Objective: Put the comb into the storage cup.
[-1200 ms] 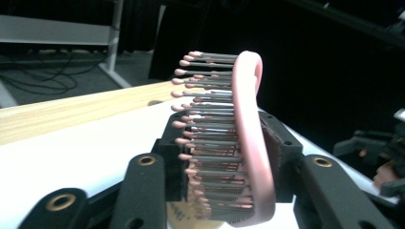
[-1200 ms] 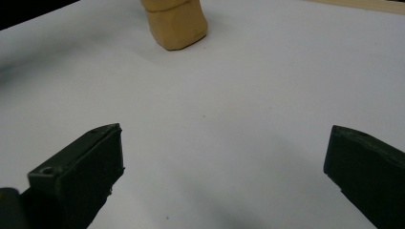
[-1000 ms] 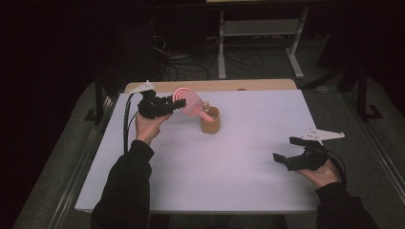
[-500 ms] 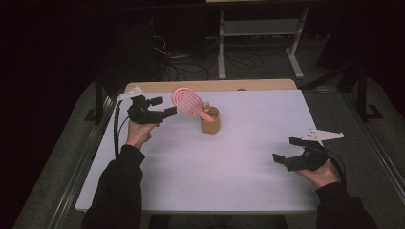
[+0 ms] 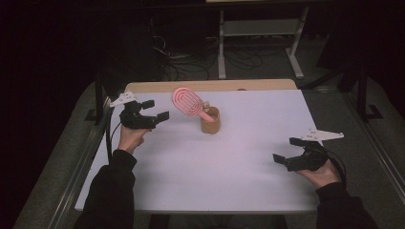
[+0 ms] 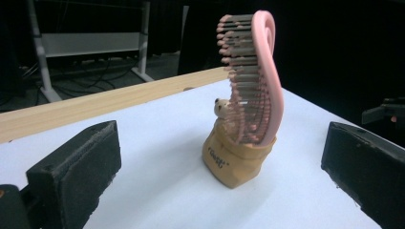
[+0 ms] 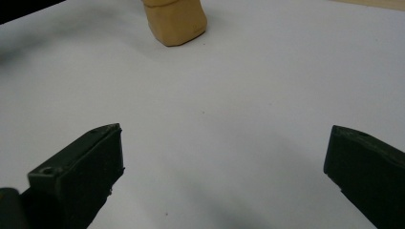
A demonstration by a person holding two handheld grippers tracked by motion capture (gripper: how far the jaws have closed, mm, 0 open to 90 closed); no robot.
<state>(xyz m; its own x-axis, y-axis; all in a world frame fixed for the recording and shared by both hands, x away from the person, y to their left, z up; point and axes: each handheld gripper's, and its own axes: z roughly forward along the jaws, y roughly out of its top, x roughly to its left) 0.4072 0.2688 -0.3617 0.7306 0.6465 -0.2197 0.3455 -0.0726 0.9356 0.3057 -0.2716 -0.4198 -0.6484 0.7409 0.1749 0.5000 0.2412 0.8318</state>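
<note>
- The pink hairbrush (image 5: 187,101) stands handle-down in the tan holder (image 5: 210,120), at the far middle of the white table (image 5: 229,181); its head leans up and to the left over the holder's rim.
- From your left gripper view, the brush (image 6: 253,76) rests on its own in the holder (image 6: 236,160), bristles facing the far edge, with nothing touching it.
- Your left gripper (image 5: 154,110) is at the far left of the table, just left of the brush head and apart from it. Its jaws have just been opening and now stand wide, with nothing between them.
- Your right gripper (image 5: 285,150) sits near the right edge, well apart from the holder. Its jaws are spread wide and hold nothing; ahead of them lies bare table, with the holder's base (image 7: 174,21) at the far side.
- As I read it, the placing step looks done: the brush is seated and you have let go.
- What is left is to clear out. Draw your left hand (image 5: 129,138) away to the left and toward you, keeping the jaws off the leaning head, since a nudge could tip brush and holder together.
</note>
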